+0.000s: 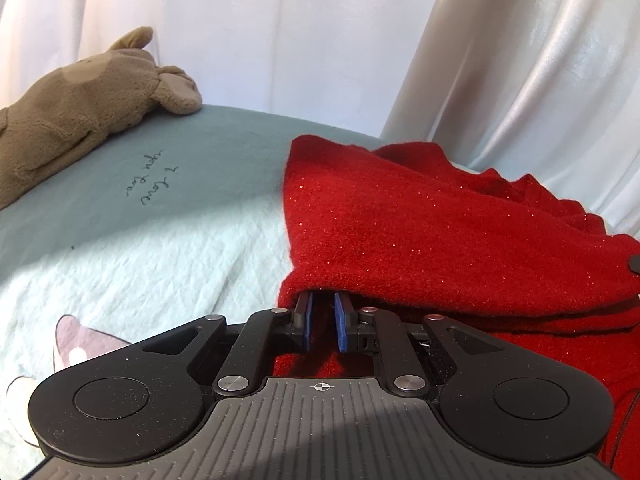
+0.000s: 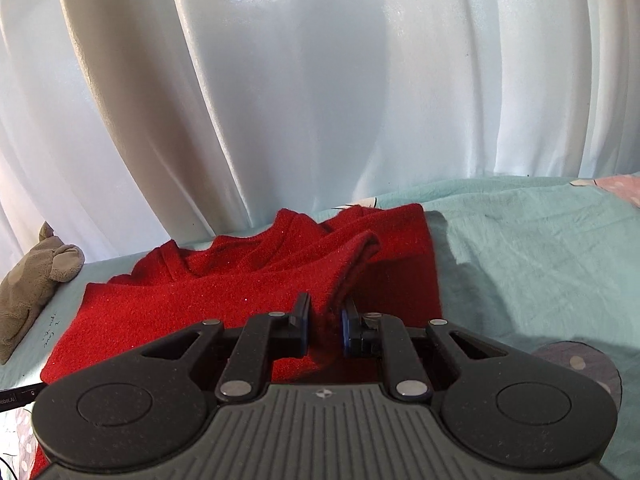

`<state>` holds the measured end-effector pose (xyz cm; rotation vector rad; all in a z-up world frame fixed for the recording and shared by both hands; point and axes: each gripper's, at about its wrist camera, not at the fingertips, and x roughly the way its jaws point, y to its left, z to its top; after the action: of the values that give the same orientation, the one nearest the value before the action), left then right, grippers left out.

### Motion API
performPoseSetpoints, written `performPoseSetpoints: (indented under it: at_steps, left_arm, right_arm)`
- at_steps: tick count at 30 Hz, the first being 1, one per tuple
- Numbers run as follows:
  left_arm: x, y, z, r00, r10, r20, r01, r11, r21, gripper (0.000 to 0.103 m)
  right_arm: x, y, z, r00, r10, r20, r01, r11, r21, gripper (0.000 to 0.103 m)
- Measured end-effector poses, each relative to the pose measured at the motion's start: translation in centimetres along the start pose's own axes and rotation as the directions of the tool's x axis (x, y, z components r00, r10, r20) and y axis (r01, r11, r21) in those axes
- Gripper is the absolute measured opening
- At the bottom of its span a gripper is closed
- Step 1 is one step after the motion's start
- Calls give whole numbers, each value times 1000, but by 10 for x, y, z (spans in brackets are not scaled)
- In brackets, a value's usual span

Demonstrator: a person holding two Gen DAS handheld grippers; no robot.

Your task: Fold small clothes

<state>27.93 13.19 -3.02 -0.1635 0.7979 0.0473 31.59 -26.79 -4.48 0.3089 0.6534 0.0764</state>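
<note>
White curtains (image 2: pixel 280 100) hang behind a bed covered in a pale teal sheet (image 2: pixel 520 248), and a red knit garment (image 2: pixel 240 280) lies rumpled on it near the curtain side. No box or basket shows in either view. The left wrist view shows handwriting on a darker teal pillow (image 1: pixel 180 160) and a whole tan plush toy (image 1: pixel 80 100) lying across it; the right wrist view catches only the toy's end at its left edge. The left tongs (image 1: pixel 322 312) reach under a raised fold of the garment, tips hidden by it, blue pads (image 1: pixel 341 320) narrowly apart with red cloth below them; whether they pinch anything I cannot tell. The right tongs (image 2: pixel 324 320) are clamped on a pulled-up ridge of the garment, which rises between the pads.
</note>
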Motion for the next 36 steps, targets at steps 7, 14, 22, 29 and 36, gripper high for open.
performPoseSetpoints:
  at_steps: [7,14,22,29,36]
  left_arm:
    - [0,-2,-1,1000,-3,-2,3,1000,3,14]
    - [1,-1,-1,1000,-6,-8,6,1000,8,14]
    - [-13,6,-2,1000,0,4,0,1000,3,26]
    - [-21,17,-1,1000,10,19,-9,999,-39,26]
    - [-17,7,7,1000,4,19,-5,1000,13,36]
  right_arm:
    - [-1,-10,-13,1000,-9,-23,10,999,43,14]
    - [0,-17,-19,999,-22,-33,24,998,61,14]
    - [2,-29,-26,996,-7,-88,18,991,130,26]
    - [-4,-39,-30,989,108,-96,-76,954,290,34]
    - [1,-24,-24,993,61,-96,-41,979,197,14]
